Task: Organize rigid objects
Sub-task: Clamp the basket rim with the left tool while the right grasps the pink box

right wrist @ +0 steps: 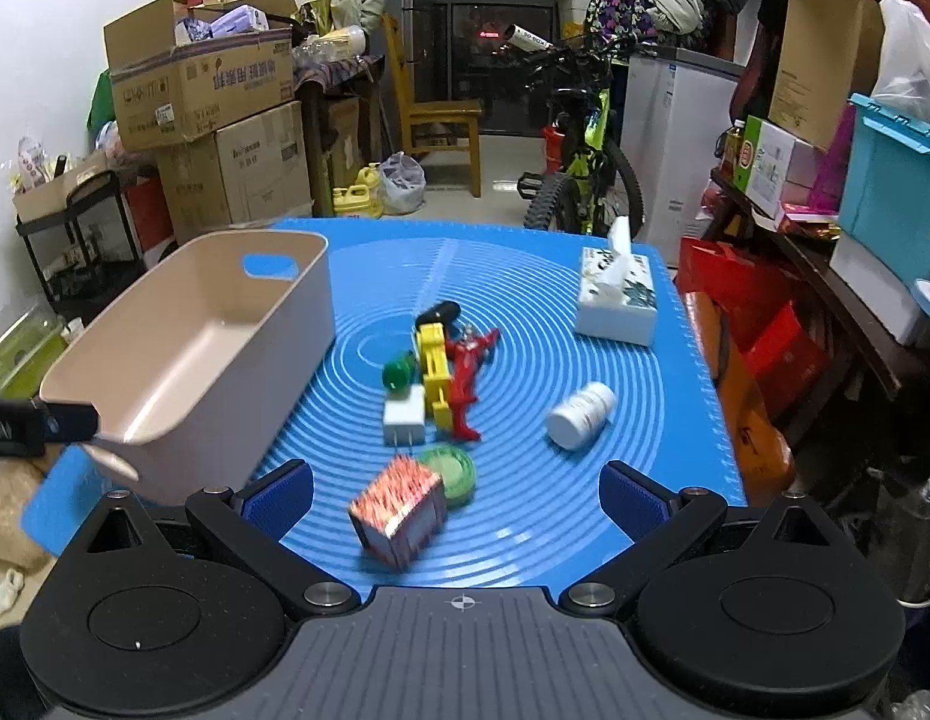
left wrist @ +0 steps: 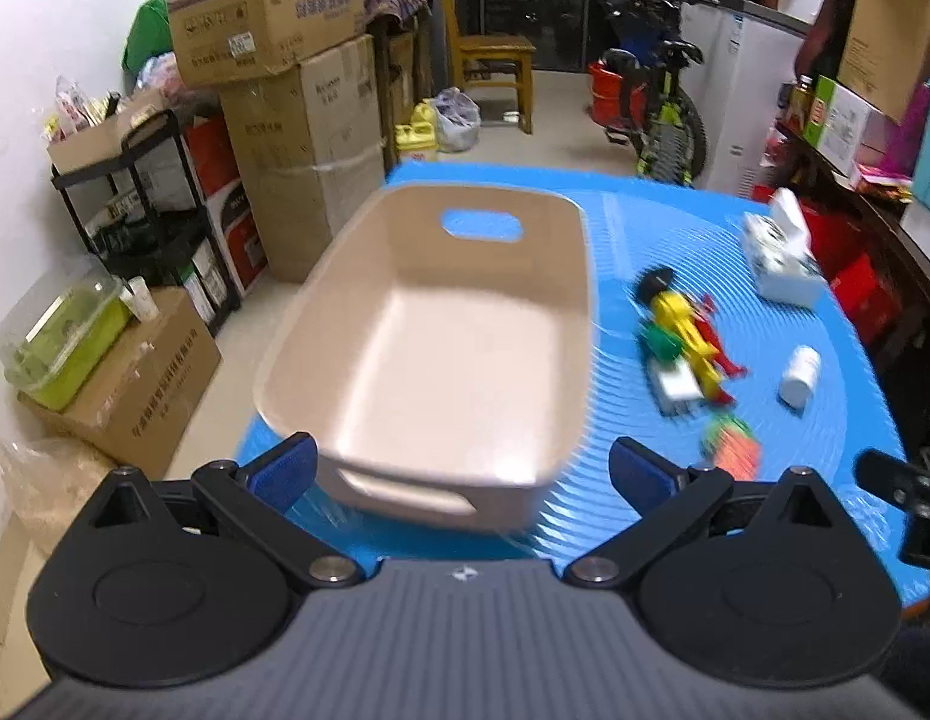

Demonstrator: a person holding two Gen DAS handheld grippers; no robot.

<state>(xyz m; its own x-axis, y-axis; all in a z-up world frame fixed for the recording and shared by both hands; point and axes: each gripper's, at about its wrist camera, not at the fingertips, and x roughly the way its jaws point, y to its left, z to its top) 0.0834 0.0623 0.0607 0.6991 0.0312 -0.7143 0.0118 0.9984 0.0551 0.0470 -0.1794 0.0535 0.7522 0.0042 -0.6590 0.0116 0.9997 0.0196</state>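
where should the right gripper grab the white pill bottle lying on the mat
Grip the white pill bottle across its round body, coming from above with fingers either side. It lies on its side with its cap end toward the camera, apart from the other items, so there is room around it.

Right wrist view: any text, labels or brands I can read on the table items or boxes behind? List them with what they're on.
white bottle: label too blurred to read.
tissue box: leafy print, no legible words.
patterned box: motion-blurred, nothing readable.
white charger: no markings visible.
stacked cardboard cartons: printed characters appear mirrored and too small to read.
rolled tube: short print, not legible.
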